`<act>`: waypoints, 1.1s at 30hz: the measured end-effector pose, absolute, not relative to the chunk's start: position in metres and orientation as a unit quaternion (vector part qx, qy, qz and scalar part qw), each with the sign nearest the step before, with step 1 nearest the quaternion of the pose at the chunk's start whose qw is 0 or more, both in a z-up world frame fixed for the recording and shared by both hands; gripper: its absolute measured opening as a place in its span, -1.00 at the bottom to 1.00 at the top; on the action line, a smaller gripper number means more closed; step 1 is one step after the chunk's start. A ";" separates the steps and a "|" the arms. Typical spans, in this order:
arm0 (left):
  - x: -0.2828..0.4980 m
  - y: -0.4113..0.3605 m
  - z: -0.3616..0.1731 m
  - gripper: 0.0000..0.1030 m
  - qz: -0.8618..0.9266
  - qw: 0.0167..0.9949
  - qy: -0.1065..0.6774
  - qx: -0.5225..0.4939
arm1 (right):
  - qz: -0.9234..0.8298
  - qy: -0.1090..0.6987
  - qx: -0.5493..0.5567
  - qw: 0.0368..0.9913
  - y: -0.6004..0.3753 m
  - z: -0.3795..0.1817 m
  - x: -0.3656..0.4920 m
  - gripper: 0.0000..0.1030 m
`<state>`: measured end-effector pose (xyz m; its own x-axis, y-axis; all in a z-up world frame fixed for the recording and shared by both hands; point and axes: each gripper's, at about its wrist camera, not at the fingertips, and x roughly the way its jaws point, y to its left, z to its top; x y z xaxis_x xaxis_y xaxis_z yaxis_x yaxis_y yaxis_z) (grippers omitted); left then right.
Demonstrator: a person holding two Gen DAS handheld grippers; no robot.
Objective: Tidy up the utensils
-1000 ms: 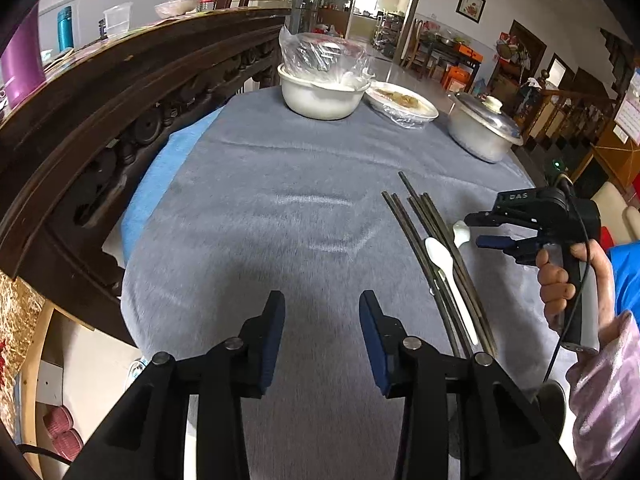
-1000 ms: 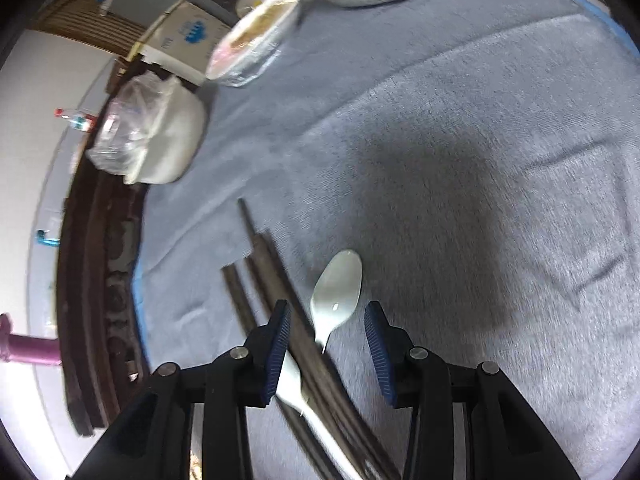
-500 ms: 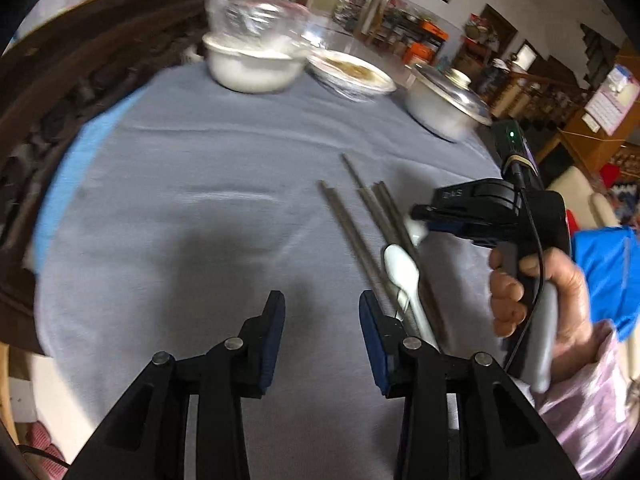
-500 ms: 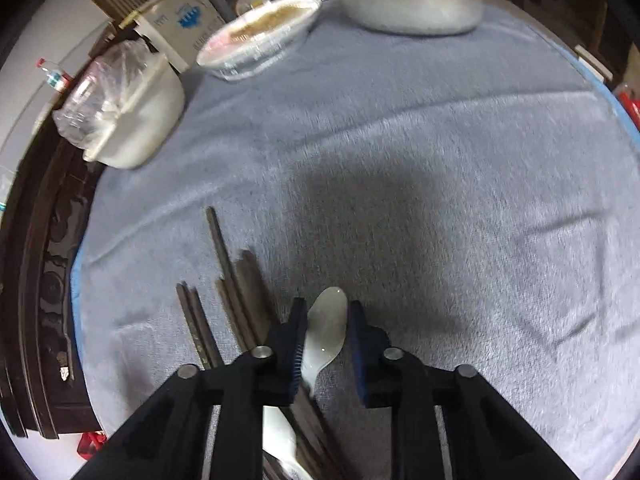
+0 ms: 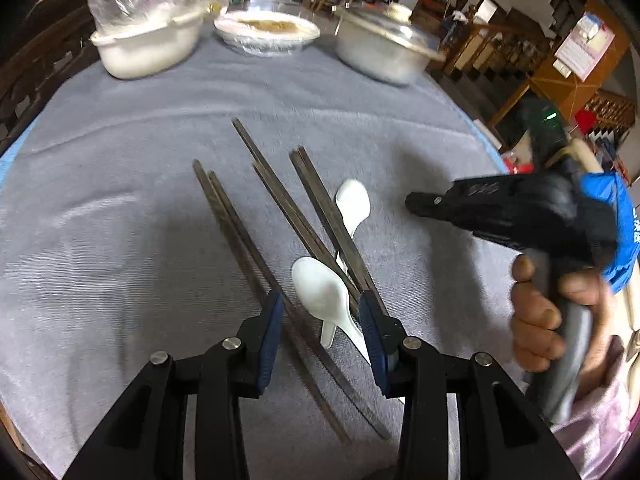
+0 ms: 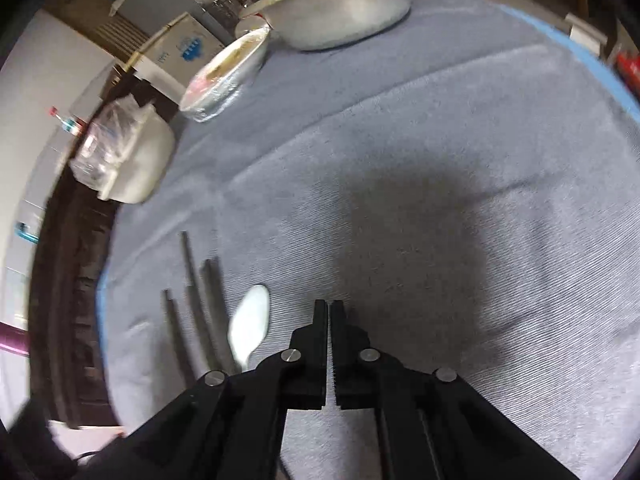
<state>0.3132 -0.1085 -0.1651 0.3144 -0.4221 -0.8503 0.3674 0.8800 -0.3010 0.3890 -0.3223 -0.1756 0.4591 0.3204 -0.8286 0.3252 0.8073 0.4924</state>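
**Left gripper now over the utensil pile; right gripper closed on nothing**

Since a second ago the left gripper (image 5: 320,328) has swung from bare cloth to above the chopsticks (image 5: 280,216) and spoons. The right gripper (image 6: 329,320) has just been closing; a spoon handle sat between its pads half a second ago, now nothing is there and it sits right of the spoon (image 6: 250,326).

Around, left view: white basin (image 5: 148,46) with a plastic bag at upper left, wrapped dish (image 5: 267,32) top centre, metal pot (image 5: 380,54) upper right, all well apart from the utensils. Dark wooden rail (image 5: 24,68) along the left edge. The right gripper's body (image 5: 512,212) and the hand (image 5: 552,320) holding it fill the right side, near the pile.

Utensils: chopsticks fan out in the centre of the grey cloth (image 5: 100,240). Far spoon (image 5: 353,204) lies just beside them on the right, its handle running under them. Near spoon (image 5: 320,292) lies lower centre, against the sticks.

Room: open cloth to the left of the pile and across the right half of the right view. Table edge with a blue border (image 6: 580,60) at upper right there.

Jaws: left ones stand partly apart, the near spoon and chopstick ends between them in frame; contact cannot be told. Right ones are together, empty, above bare cloth.
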 end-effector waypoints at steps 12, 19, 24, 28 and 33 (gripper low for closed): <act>0.311 -0.122 -0.177 -0.45 -0.264 0.815 0.516 0.014 | 0.044 0.526 0.334 0.781 -0.307 -0.181 0.393 -0.59; 0.318 -0.106 -0.182 -0.45 -0.285 0.809 0.512 0.040 | -0.001 0.550 0.276 0.789 -0.284 -0.170 0.409 -0.36; 0.316 -0.086 -0.178 -0.45 -0.289 0.807 0.512 0.059 | 0.001 0.571 0.265 0.777 -0.265 -0.169 0.417 -0.37; 0.315 -0.072 -0.176 -0.45 -0.290 0.805 0.514 0.062 | -0.031 0.577 0.218 0.787 -0.246 -0.164 0.422 -0.34; 0.329 -0.072 -0.182 -0.43 -0.280 0.801 0.528 0.034 | -0.056 0.589 0.124 0.796 -0.215 -0.161 0.430 -0.36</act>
<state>0.3285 -0.0723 -0.1824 0.2845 -0.4129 -0.8652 0.4848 0.8406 -0.2417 0.4300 -0.2153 -0.1611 0.2991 0.0564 -0.9525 0.2360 0.9629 0.1311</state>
